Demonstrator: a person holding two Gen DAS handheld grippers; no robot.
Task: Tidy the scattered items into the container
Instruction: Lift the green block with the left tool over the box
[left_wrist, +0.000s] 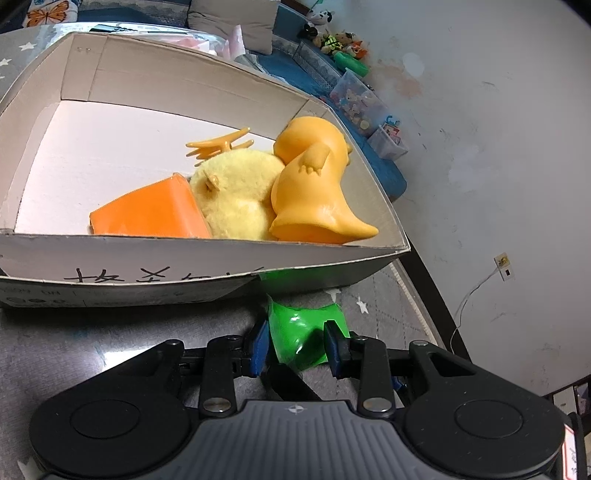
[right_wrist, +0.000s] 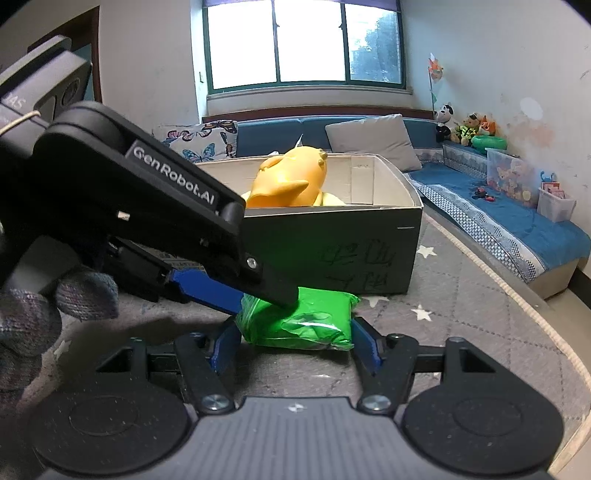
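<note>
Green packet (left_wrist: 303, 332) against box wall (left_wrist: 147, 258)

Bright three-pane window (right_wrist: 303, 44), blue bench sofa (right_wrist: 517, 221) along stained white wall (left_wrist: 498, 110), grey star-patterned rug (right_wrist: 461, 314).

Bright green, glossy packet (right_wrist: 306, 321) on a grey rug (right_wrist: 461, 314) patterned with white stars and faint diamond quilting. Cardboard box (left_wrist: 207, 266) pale pinkish-white inside, dark grey outside with black handwritten characters; within it an orange packet (left_wrist: 147, 214), a fluffy pale-yellow plush (left_wrist: 236, 192) and a smooth orange-yellow toy figure (left_wrist: 314, 184). Black grippers with blue fingers (left_wrist: 258, 347).
</note>
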